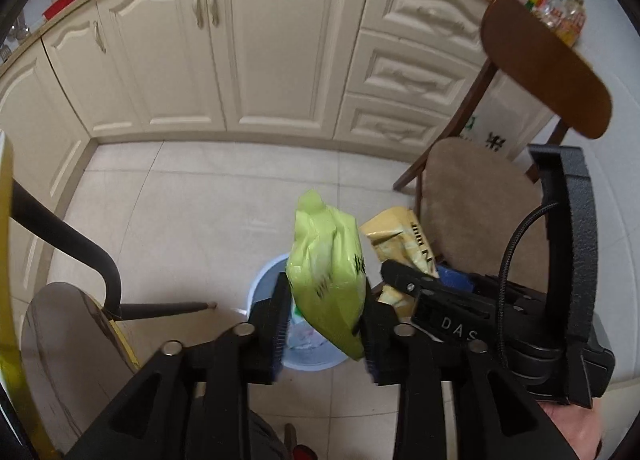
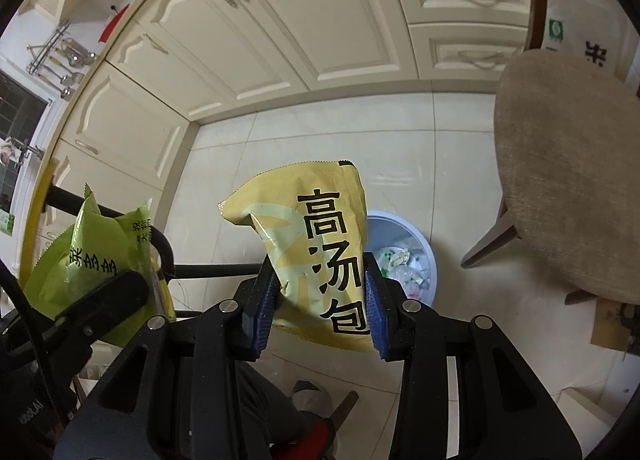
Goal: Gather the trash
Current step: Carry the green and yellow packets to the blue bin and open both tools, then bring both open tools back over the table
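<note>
A lime-green packet [image 1: 328, 260] hangs between the fingers of my left gripper [image 1: 326, 288], right above a light blue bin [image 1: 260, 280] on the floor. It leans on the right pad, and a gap shows along the left pad [image 1: 280, 324]. My right gripper [image 2: 319, 260] is shut on a yellow packet [image 2: 320, 244] printed with black characters, with the bin [image 2: 430, 260] just behind it, holding wrappers. Each view catches the other gripper: the yellow packet [image 1: 396, 232] sits at the right, the green packet [image 2: 92, 244] at the left.
A wooden chair with a beige seat [image 1: 480, 200] stands right of the bin. Cream cabinets [image 1: 240, 40] line the far side of the tiled floor. A black chair frame [image 1: 60, 228] stands at the left. A person's foot [image 2: 312, 388] shows below the grippers.
</note>
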Demonstrator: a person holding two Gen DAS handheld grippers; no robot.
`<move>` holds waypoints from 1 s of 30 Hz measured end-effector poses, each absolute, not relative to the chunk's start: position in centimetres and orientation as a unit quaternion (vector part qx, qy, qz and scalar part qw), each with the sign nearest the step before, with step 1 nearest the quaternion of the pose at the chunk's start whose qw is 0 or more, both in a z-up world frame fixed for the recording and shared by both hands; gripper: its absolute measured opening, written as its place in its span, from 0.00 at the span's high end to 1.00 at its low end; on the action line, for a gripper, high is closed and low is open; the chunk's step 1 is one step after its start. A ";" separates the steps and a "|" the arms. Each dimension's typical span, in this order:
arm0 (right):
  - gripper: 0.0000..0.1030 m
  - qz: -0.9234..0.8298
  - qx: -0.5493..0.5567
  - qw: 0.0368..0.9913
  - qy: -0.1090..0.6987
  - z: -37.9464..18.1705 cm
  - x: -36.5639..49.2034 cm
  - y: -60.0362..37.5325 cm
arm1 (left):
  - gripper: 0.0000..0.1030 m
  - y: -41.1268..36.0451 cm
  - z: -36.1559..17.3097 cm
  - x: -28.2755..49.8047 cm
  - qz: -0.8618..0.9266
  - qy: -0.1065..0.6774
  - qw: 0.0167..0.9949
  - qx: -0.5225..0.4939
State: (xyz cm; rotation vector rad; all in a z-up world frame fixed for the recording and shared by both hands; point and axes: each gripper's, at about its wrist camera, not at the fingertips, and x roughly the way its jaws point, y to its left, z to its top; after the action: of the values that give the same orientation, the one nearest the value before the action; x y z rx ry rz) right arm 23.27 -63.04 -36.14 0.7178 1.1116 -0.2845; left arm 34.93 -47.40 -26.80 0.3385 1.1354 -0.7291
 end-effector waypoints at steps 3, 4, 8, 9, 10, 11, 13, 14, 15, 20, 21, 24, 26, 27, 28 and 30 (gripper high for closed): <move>0.54 -0.134 0.337 0.771 0.523 -37.4 23.6 -63.5 | 0.32 -48.7 -27.4 35.6 -0.324 0.524 0.771 0.160; 0.52 -0.135 0.339 0.769 0.524 -37.6 23.7 -63.6 | 0.21 -48.7 -27.3 35.6 -0.320 0.523 0.774 0.160; 0.37 -0.140 0.352 0.766 0.520 -38.2 23.5 -64.1 | 0.18 -49.0 -27.4 35.6 -0.311 0.520 0.778 0.166; 0.33 -0.144 0.354 0.765 0.518 -38.2 23.3 -64.2 | 0.18 -49.1 -27.5 35.6 -0.309 0.519 0.779 0.167; 0.27 -0.147 0.355 0.764 0.518 -38.2 23.3 -64.3 | 0.18 -48.5 -27.6 35.0 -0.308 0.518 0.781 0.167; 0.17 -0.151 0.357 0.763 0.517 -38.1 23.2 -64.5 | 0.17 -48.3 -27.5 34.7 -0.307 0.516 0.782 0.168; 0.06 -0.162 0.362 0.762 0.512 -37.9 22.8 -64.7 | 0.15 -47.6 -26.9 33.8 -0.306 0.509 0.787 0.170; 0.00 -0.170 0.362 0.762 0.509 -37.7 22.6 -64.8 | 0.12 -47.4 -26.7 33.5 -0.307 0.506 0.788 0.170; 0.00 -0.178 0.360 0.762 0.507 -37.4 22.4 -64.8 | 0.10 -47.2 -26.4 33.1 -0.308 0.502 0.790 0.171; 0.00 -0.200 0.351 0.767 0.499 -35.0 21.5 -64.4 | 0.01 -45.2 -24.1 30.9 -0.318 0.485 0.797 0.167; 0.00 -0.203 0.350 0.769 0.494 -34.3 21.3 -64.3 | 0.01 -44.7 -23.6 30.4 -0.321 0.482 0.798 0.166; 0.00 -0.211 0.346 0.780 0.476 -31.8 20.8 -63.7 | 0.01 -42.5 -21.5 28.8 -0.329 0.465 0.806 0.162; 0.00 -0.213 0.340 0.790 0.463 -29.8 20.5 -63.2 | 0.01 -40.7 -19.8 27.7 -0.335 0.450 0.813 0.154; 0.00 -0.214 0.337 0.795 0.456 -28.7 20.3 -62.8 | 0.01 -40.0 -19.1 27.2 -0.338 0.442 0.817 0.150; 0.00 -0.215 0.334 0.801 0.448 -27.5 20.1 -62.4 | 0.01 -38.7 -17.9 26.6 -0.341 0.432 0.823 0.144; 0.00 -0.215 0.325 0.815 0.430 -24.9 20.0 -61.4 | 0.01 -36.7 -16.3 25.6 -0.345 0.414 0.831 0.136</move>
State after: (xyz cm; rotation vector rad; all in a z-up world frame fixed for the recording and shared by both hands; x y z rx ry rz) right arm 20.00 -61.41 -24.91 0.6937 0.9164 -0.4578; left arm 25.63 -36.68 -16.27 0.2887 0.8771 -0.7327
